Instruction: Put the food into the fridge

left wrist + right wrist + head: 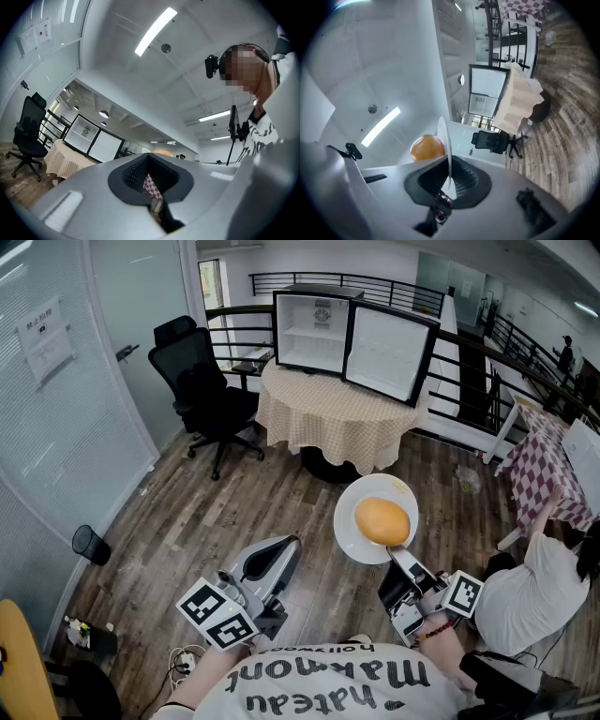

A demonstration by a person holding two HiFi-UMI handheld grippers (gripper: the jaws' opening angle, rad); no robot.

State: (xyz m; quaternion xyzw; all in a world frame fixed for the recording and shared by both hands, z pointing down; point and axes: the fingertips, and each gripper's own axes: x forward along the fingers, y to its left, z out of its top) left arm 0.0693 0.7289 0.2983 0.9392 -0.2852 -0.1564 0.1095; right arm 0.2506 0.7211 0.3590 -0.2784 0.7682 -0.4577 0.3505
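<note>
The right gripper (400,557) is clenching one plate (359,505) bearing one fruit (382,521), hiding its near rim; the left gripper (289,547) is sitting clenched, empty.

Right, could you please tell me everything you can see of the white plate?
The white plate is round, smooth and glossy, ceramic by its look, with a shallow rim. It hangs roughly level above the wooden floor, short of the table bearing the open fridge. The right gripper is shut on its near edge. One rounded orange-yellow food item lies near its middle; nothing else touches it.
</note>
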